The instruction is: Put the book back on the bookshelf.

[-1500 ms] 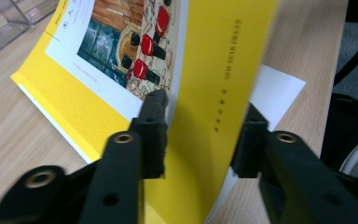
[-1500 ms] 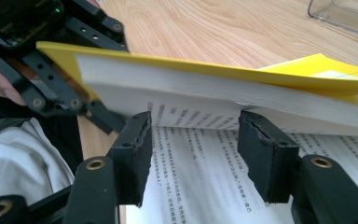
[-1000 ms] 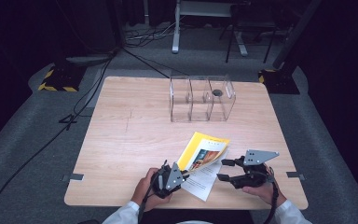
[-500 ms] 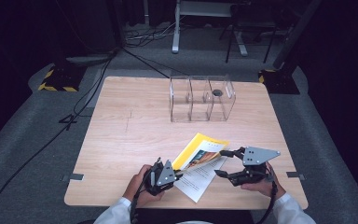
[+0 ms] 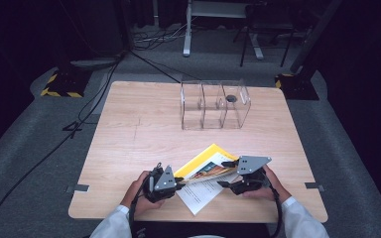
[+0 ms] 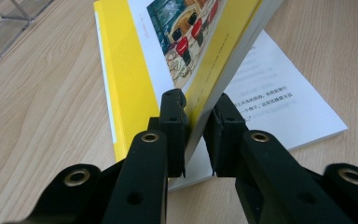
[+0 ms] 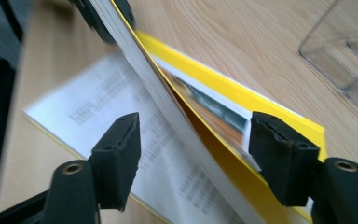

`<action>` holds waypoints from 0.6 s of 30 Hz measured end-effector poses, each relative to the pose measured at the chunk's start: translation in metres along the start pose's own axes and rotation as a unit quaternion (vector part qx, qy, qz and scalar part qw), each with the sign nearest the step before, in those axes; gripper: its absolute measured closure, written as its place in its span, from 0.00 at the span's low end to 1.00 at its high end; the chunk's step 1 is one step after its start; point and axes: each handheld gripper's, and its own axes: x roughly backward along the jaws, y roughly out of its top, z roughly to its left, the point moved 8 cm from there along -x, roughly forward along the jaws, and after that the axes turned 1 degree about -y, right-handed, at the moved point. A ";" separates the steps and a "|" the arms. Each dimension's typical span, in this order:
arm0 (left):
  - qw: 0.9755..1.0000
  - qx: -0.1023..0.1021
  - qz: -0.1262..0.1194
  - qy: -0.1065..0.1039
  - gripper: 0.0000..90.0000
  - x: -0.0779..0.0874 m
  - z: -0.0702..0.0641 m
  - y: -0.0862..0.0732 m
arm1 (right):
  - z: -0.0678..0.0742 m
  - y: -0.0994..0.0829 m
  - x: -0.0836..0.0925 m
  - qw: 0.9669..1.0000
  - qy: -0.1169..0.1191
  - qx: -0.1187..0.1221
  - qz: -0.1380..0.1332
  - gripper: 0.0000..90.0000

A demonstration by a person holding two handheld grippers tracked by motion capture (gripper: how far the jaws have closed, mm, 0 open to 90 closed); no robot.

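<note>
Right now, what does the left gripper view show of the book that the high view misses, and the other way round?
Left gripper view: the left hand-held gripper pinching a raised sheaf of pages with a picture cover, and printed lines on the open page below.

High view: the clear three-part box at the far side with a small dark thing in its right compartment, and the right hand-held gripper at the book's other side.

Both: the yellow book lying open on the wooden table.

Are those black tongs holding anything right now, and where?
The left tongs pinch a lifted bundle of the book's pages at its edge. The right tongs are open around the pages, gripping nothing.
</note>
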 end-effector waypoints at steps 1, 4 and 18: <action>1.000 0.000 0.000 0.000 0.86 0.000 0.000 0.000 | 0.000 0.000 0.000 1.000 0.000 0.000 0.000 0.40; 1.000 0.005 0.002 -0.006 0.85 0.004 0.006 -0.004 | -0.010 -0.014 -0.008 0.998 -0.054 0.004 0.035 0.47; 0.998 0.052 -0.006 0.029 0.75 0.021 0.045 -0.021 | -0.001 -0.013 -0.012 0.995 -0.058 0.079 0.000 0.84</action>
